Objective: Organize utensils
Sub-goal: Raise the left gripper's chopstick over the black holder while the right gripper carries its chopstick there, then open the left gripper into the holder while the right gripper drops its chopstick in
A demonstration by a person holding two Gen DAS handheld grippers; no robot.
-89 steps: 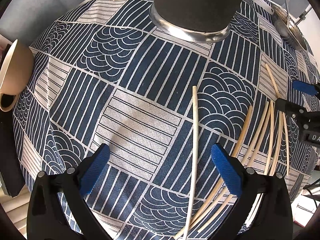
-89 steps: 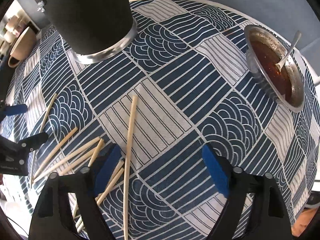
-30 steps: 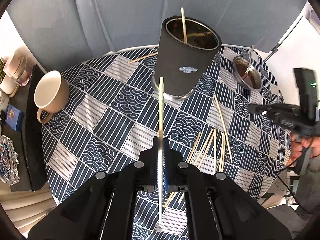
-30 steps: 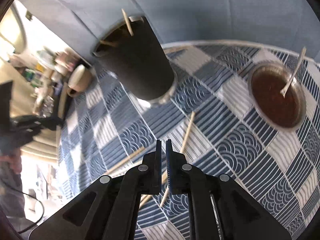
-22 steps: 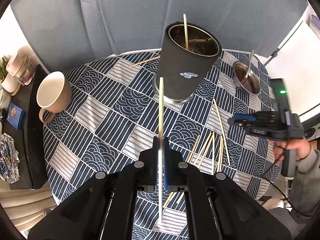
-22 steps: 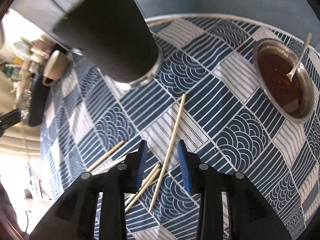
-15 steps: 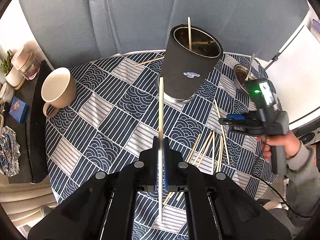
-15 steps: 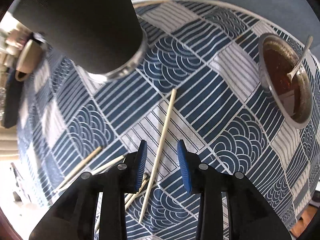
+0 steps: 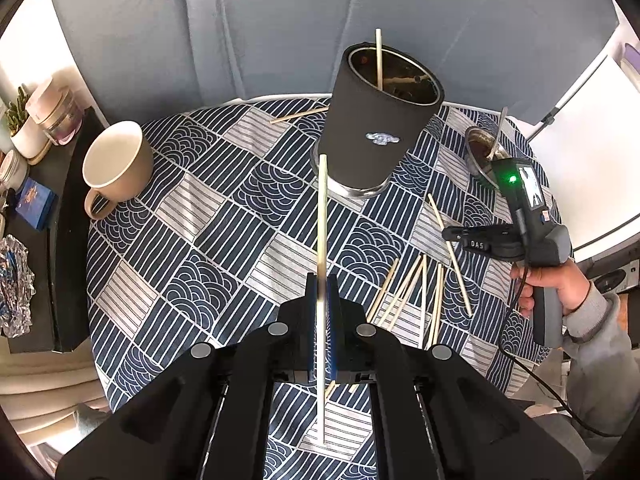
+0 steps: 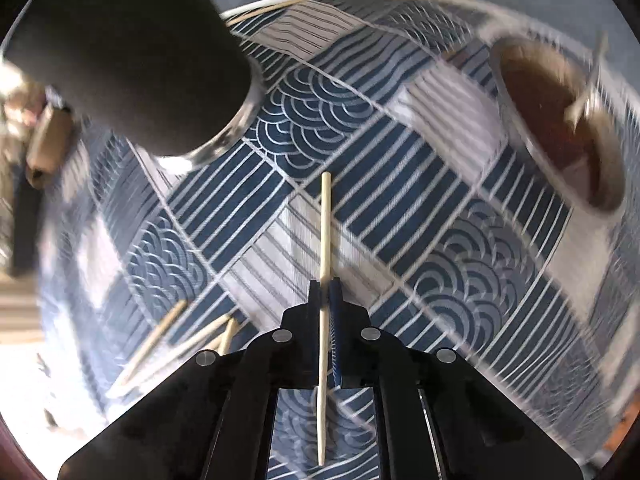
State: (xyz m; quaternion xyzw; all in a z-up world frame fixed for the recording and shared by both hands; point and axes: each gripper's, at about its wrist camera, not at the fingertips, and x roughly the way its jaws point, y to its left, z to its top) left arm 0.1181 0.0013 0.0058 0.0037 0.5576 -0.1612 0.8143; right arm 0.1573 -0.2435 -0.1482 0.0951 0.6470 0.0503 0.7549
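On the round worktop (image 9: pixel 168 216) draped in a navy-and-white patterned cloth stands a tall black cylindrical cup with a steel base (image 9: pixel 372 128), upright near the far edge, with one pale wooden chopstick (image 9: pixel 378 60) leaning inside it. The left gripper (image 9: pixel 321 300) hangs above the cloth with its blue-padded jaws pressed together on a long pale chopstick (image 9: pixel 322 216), which runs straight ahead between the pads, its far tip in line with the foot of the black cup. To the right of that gripper a loose bunch of pale chopsticks (image 9: pixel 416 292) lies on the cloth, some crossing one another. A single stray stick (image 9: pixel 298 114) rests near the far rim, left of the cup. A beige ceramic mug (image 9: pixel 116 164) sits at the left edge, and a small steel bowl of brown sauce with a spoon (image 9: pixel 482 152) sits at the right.

The right gripper (image 10: pixel 326 304) is low over the cloth, jaws pinched on another pale chopstick (image 10: pixel 325 232) that points forward across a striped white patch. The black cup looms at upper left in this blurred view, the sauce bowl at upper right, and several loose sticks (image 10: pixel 180 336) lie to the lower left. In the left wrist view a hand in a grey sleeve (image 9: pixel 560 280) holds the right gripper's handle.
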